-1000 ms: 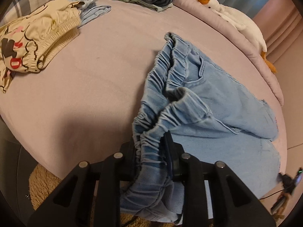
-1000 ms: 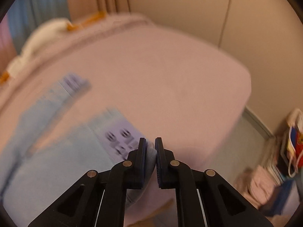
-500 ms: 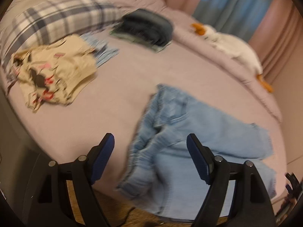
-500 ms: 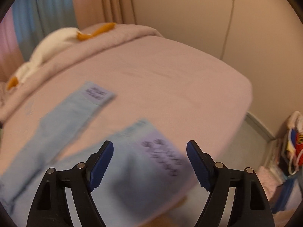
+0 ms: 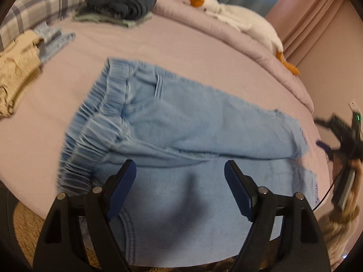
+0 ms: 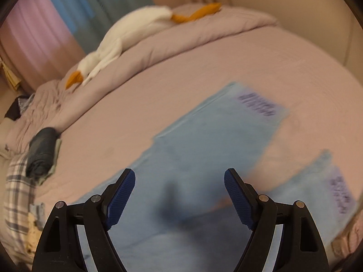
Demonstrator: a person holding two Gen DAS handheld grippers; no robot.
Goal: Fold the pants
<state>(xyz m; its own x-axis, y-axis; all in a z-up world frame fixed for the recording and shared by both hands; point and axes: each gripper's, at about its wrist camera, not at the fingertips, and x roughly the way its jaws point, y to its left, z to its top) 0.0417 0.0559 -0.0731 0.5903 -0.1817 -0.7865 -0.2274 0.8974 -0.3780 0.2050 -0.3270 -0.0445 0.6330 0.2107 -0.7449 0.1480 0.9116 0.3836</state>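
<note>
Light blue pants (image 5: 181, 131) lie spread on the pink bed, elastic waistband to the left and both legs running right. In the right wrist view the pants (image 6: 204, 149) show two leg ends with purple print, blurred. My left gripper (image 5: 180, 190) is open and empty above the nearer leg, close to the waistband. My right gripper (image 6: 179, 195) is open and empty above the legs. The right gripper also shows at the far right of the left wrist view (image 5: 340, 140), blurred.
A folded dark garment stack (image 5: 120, 2) lies at the back. A beige printed garment (image 5: 15, 68) and a small light blue piece (image 5: 54, 43) lie at the left. A white goose plush (image 5: 240, 22) rests on the rolled duvet. A plaid pillow (image 5: 40, 2) is back left.
Both grippers were shut on the pants a second ago, then opened and let go. The pants now lie flat, and both grippers have pulled back and swung over them.
</note>
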